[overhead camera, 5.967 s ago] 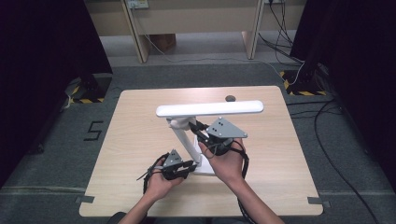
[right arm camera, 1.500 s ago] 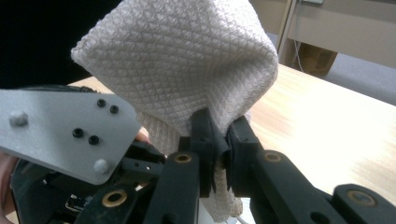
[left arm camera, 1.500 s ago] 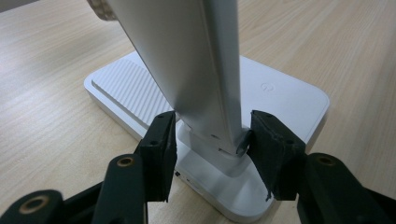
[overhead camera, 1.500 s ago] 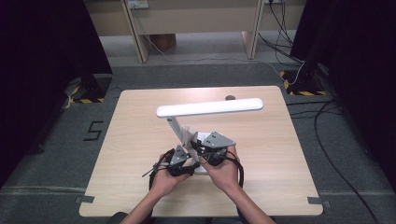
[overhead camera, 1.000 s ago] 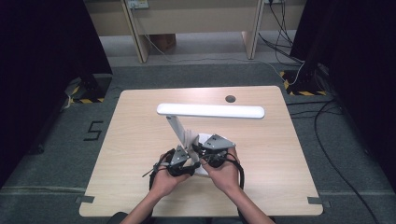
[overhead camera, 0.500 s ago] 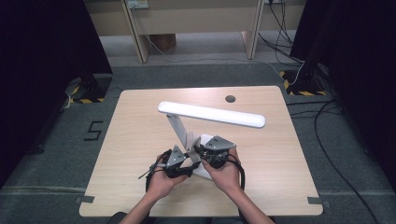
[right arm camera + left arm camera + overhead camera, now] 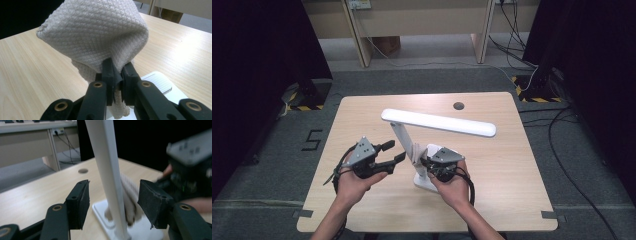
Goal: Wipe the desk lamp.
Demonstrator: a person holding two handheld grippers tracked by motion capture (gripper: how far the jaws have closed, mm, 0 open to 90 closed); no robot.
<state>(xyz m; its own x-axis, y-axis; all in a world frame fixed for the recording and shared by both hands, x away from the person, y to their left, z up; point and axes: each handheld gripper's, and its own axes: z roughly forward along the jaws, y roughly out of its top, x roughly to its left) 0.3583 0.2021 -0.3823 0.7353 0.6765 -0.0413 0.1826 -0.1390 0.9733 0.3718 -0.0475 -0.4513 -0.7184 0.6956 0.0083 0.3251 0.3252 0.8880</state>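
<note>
My right gripper pinches the cloth against the lamp stem, ready to wipe. My left gripper, its jaws just opening with nothing gripped, has let go, left of the stem mid-desk.

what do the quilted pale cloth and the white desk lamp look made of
Quilted pale cloth: soft woven or paper-like fabric, matte, with an embossed diamond pattern and limp folds. White desk lamp: probably moulded plastic, smooth with a slight sheen; its flat base is ribbed.

Even overhead light, blurred close-ups
</note>
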